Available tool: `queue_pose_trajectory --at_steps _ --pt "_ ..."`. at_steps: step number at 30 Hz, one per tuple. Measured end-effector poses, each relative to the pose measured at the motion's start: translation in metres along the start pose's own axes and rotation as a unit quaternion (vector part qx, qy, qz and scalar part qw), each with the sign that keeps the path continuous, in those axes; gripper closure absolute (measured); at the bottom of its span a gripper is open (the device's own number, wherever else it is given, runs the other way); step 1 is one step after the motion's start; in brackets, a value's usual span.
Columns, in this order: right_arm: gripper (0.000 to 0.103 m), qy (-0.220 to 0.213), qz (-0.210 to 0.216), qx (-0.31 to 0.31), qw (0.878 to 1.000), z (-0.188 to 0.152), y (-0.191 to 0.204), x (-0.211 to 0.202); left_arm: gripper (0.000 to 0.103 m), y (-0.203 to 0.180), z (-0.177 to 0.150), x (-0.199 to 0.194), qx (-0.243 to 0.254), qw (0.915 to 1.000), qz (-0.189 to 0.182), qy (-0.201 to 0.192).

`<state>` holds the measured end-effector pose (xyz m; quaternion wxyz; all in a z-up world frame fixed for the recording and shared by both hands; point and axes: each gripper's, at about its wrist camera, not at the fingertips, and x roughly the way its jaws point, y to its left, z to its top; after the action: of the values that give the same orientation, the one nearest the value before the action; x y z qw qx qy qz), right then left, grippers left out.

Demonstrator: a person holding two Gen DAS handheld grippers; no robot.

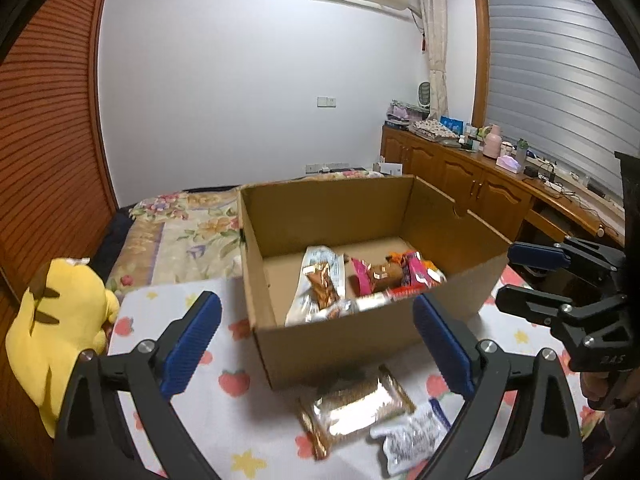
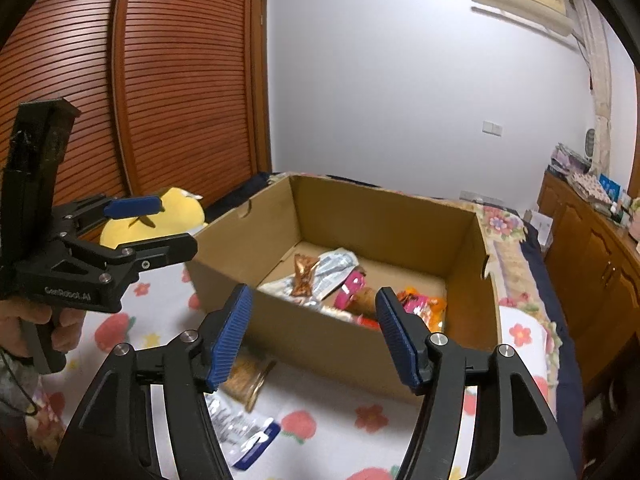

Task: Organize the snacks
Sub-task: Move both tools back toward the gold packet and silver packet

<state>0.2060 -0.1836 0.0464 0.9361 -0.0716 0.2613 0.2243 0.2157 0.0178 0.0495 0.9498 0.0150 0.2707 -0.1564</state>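
Observation:
An open cardboard box (image 1: 328, 212) (image 2: 380, 220) stands on the strawberry-print cloth. Several snack packets lie in it, among them a brown one (image 1: 320, 284) (image 2: 304, 276) and a pink one (image 1: 412, 272) (image 2: 352, 284). Two packets lie on the cloth before the box's near wall: a gold one (image 1: 356, 408) (image 2: 244, 380) and a white-and-blue one (image 1: 412, 436) (image 2: 240, 428). My left gripper (image 1: 318, 344) (image 2: 168, 226) hovers over them, open wide and empty. My right gripper (image 2: 314, 336) (image 1: 516, 276) is beside it at the box's near wall, open with nothing between its pads.
A yellow plush toy (image 1: 52, 336) (image 2: 160, 220) sits left of the box. The cloth (image 1: 224, 400) covers a floral bedspread (image 1: 180, 232). A wooden cabinet (image 1: 460, 168) with clutter on top runs along the right. A hand (image 2: 60, 328) holds the left gripper's handle.

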Motion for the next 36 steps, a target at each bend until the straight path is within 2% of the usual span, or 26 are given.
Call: queue_pose_trajectory --at_steps 7,16,23,36 --pt "0.038 0.026 0.018 -0.008 0.999 -0.03 0.022 -0.004 0.006 0.009 -0.036 -0.01 -0.006 0.9998 0.004 0.017" --pt "0.038 0.075 0.044 -0.016 0.996 -0.064 0.047 0.022 0.006 0.024 -0.076 -0.02 -0.017 0.999 0.013 0.041" --pt "0.038 0.114 0.066 -0.022 0.991 -0.077 0.062 0.051 0.006 0.03 -0.091 -0.023 -0.021 0.9985 0.016 0.049" --pt "0.038 0.163 0.088 -0.028 0.982 -0.087 0.072 0.077 0.006 0.039 -0.112 -0.026 -0.035 0.9974 0.01 0.062"
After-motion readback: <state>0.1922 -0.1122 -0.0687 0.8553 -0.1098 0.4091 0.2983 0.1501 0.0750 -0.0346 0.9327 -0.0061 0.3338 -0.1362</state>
